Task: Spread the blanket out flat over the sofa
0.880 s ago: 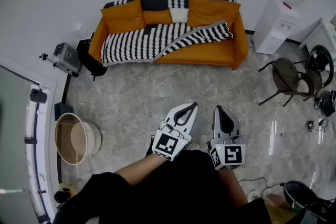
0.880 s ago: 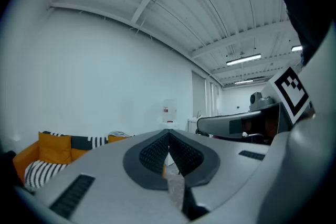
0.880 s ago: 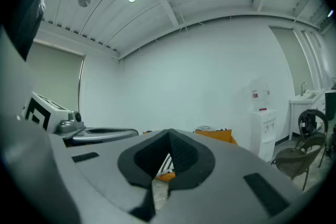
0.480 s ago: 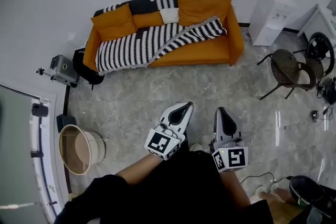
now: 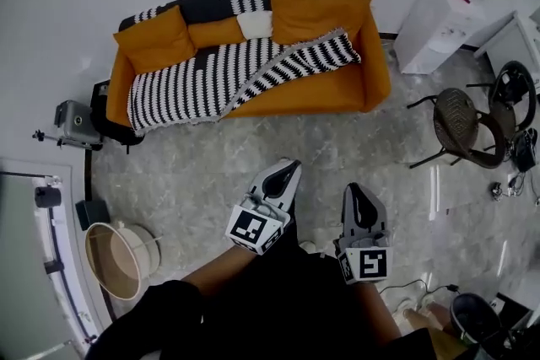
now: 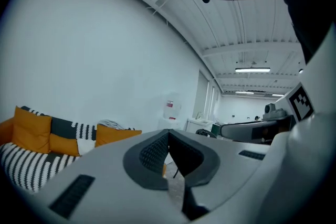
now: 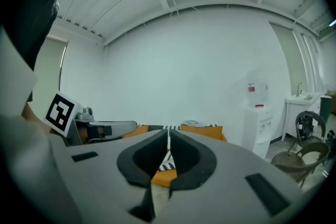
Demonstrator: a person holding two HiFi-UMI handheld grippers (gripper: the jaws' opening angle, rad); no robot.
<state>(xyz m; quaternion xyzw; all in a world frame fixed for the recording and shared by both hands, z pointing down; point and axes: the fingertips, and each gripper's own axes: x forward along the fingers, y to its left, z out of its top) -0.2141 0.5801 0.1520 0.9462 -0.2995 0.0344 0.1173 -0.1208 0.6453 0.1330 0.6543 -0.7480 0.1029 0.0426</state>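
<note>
Not started: blanket [image 5: 202, 84] lies bunched across sofa [image 5: 337, 93], one seat end bare.
You're well back; left gripper [image 5: 289, 168] & right gripper [image 5: 355, 194] jaws both closed, empty. Spreading's all left.

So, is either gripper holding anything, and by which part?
Nothing is held. The left gripper and right gripper are shut and empty, well short of the blanket on the sofa.

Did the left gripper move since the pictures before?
Yes. The left gripper has moved forward, toward the sofa: the gap between them is smaller, and the basket now sits further behind it.
</note>
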